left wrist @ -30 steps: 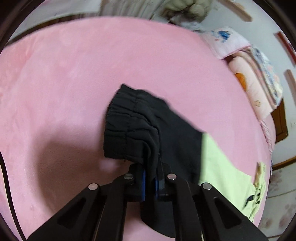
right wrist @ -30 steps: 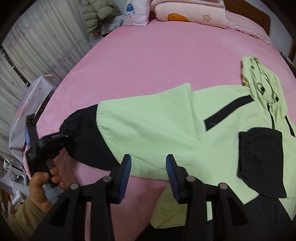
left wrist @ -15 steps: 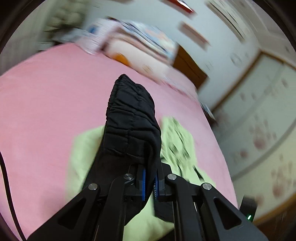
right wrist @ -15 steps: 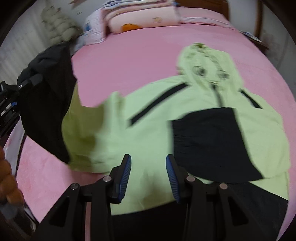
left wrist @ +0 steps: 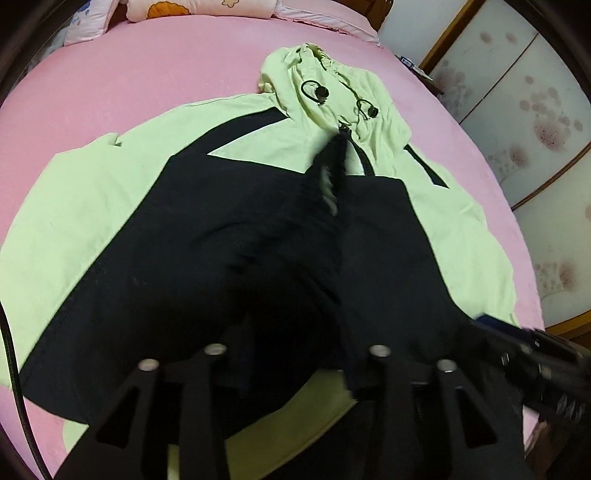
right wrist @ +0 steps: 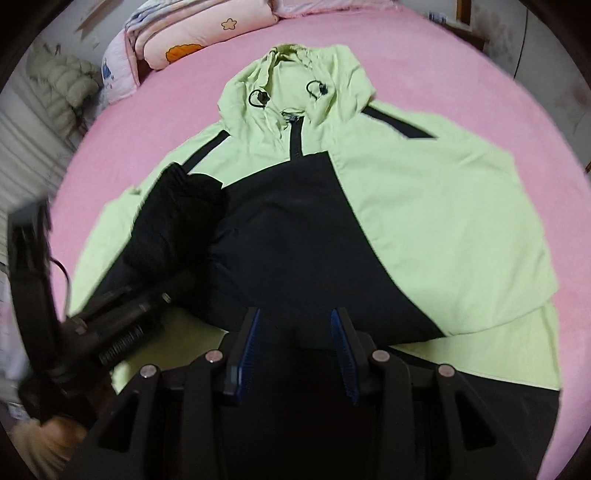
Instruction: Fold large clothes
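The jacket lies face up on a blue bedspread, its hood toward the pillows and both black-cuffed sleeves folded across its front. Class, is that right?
One thing is wrong: the bedspread is pink, not blue. The right wrist view shows it plainly around the jacket. The rest stands: the hood points toward the pillows, and both sleeves lie across the front.

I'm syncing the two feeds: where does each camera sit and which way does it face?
Left wrist: on the left gripper, angled down over the black sleeve toward the hood; its own opening fingers show, plus the right gripper.
Right wrist: on the right gripper, facing likewise; shows the left gripper and a hand.
Shared: the jacket on the pink bed.
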Tool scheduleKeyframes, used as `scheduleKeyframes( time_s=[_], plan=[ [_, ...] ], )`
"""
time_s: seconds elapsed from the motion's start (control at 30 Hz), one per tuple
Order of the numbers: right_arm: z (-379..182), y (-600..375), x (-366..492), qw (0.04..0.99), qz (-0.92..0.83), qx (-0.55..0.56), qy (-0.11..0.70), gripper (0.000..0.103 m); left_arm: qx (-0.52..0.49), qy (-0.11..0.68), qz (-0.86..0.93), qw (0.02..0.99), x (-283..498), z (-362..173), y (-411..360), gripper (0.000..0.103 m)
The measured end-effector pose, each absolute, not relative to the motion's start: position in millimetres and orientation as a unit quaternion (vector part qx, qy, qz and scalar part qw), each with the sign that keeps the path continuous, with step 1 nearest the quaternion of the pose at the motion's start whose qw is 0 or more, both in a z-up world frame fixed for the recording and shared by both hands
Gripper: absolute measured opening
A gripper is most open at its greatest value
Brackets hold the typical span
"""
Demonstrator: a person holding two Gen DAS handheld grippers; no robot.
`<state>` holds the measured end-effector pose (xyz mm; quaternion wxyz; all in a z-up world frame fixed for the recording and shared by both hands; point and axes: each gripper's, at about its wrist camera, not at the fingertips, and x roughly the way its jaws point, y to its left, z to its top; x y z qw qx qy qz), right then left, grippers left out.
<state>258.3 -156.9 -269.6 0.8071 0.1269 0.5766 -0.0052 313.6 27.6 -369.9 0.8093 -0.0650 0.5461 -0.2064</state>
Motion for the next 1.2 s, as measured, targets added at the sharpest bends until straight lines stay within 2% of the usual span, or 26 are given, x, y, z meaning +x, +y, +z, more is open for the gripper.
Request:
scheduleKeyframes(
  time_s=[0.03,0.07,0.27,0.4,0.6,0.77,0.83,0.87,0.93,0.97,1.2],
  plan=[
    [-270,-160,262,0.807,0.002,0.137,0.575,0.039,-0.067,0.543,-0.204,0.812,311,-367,31,0.055],
    [-269,-161,267,0.806,0.011,0.144,0.575,0.039,-0.063,0.541,-0.199,0.815,307,-360,31,0.057],
    [-266,-146,306,0.801,0.068,0.15,0.576,0.046,-0.06,0.539,-0.178,0.821,281,-328,74,0.057],
    [-278,-143,328,0.79,0.072,0.154,0.589,0.046,-0.062,0.54,-0.116,0.831,267,-312,130,0.057],
    [-315,-150,346,0.763,0.059,0.179,0.618,0.046,-0.113,0.566,-0.02,0.817,262,-337,205,0.057],
    [-343,-140,349,0.738,0.077,0.219,0.633,0.047,-0.142,0.568,-0.005,0.811,269,-356,225,0.057],
    [-343,-130,348,0.734,0.099,0.229,0.631,0.042,-0.148,0.564,-0.01,0.812,272,-361,223,0.057],
    [-339,-122,346,0.74,0.104,0.215,0.629,0.023,-0.153,0.566,-0.011,0.81,274,-364,221,0.057],
    [-326,-113,344,0.753,0.114,0.188,0.621,0.012,-0.158,0.565,-0.01,0.81,275,-367,216,0.057],
    [-314,-112,342,0.761,0.122,0.188,0.608,0.01,-0.16,0.562,-0.011,0.811,276,-368,214,0.057],
    [-212,-139,331,0.836,0.102,0.17,0.512,0.01,-0.153,0.544,-0.031,0.824,283,-362,184,0.06]
  ],
)
